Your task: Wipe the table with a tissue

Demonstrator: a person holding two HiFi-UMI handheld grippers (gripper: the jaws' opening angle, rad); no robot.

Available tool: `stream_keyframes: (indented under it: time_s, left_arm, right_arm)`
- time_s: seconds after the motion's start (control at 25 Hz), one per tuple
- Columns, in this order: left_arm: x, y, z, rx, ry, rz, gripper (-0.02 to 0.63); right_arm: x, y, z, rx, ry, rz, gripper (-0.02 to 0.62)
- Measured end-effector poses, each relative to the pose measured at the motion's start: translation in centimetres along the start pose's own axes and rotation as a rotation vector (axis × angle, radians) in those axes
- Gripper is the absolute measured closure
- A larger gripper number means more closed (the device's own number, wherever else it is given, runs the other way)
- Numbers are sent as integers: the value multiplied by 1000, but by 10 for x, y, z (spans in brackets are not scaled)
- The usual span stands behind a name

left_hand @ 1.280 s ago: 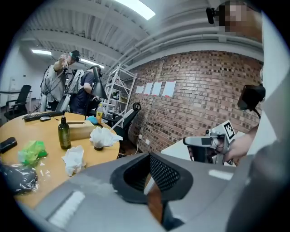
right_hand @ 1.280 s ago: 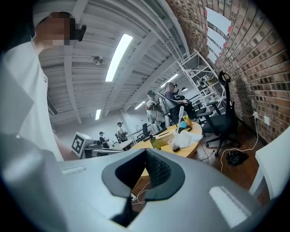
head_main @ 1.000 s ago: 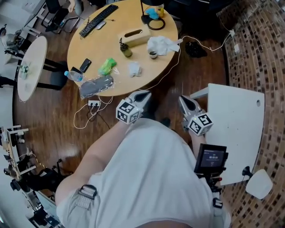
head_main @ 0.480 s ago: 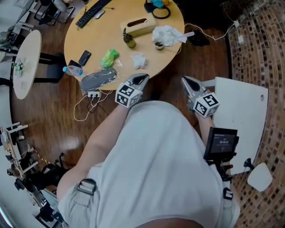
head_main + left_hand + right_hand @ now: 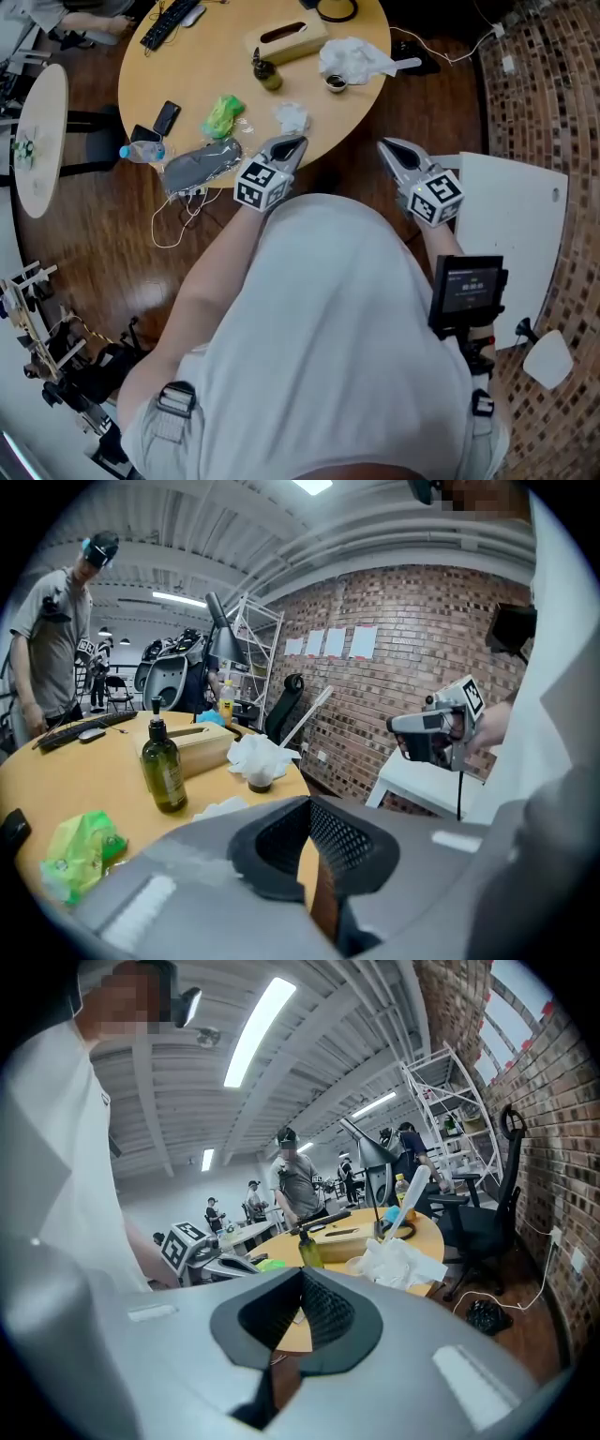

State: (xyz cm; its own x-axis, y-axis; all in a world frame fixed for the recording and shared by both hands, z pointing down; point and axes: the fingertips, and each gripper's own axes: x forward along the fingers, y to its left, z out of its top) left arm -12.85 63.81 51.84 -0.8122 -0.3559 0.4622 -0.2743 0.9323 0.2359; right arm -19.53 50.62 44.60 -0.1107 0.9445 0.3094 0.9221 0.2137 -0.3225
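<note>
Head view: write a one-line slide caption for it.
A person holds the shut, empty left gripper and right gripper toward a round wooden table bearing a small crumpled white tissue.

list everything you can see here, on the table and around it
round table: one, tan wood, upper middle
tissue box: one, tan, far side of table
bottle: one, dark green, beside tissue box
crumpled tissues: two, white, big heap at right edge, small one near front edge
bag: one, bright green, mid table
phone: one, black, left of bag
side table: one, white, right
left gripper, right gripper: two, grey, jaws shut, empty, near table's front edge
</note>
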Motion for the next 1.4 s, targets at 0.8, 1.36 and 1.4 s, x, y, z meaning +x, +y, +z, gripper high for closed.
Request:
stream_keyframes:
  time_s: [0.8,1.36,1.4]
  left_arm:
    - [51,94,-56,204,573,-78,361]
    - [73,101,-108,311,772,-187,359]
    - [74,100,-111,310,775,-190,362]
  right_arm:
    - [45,5,-16,75,56,-20,588]
    - [26,-4,-20,111,23,-142,588]
    - [26,-5,-20,116,22,-146,588]
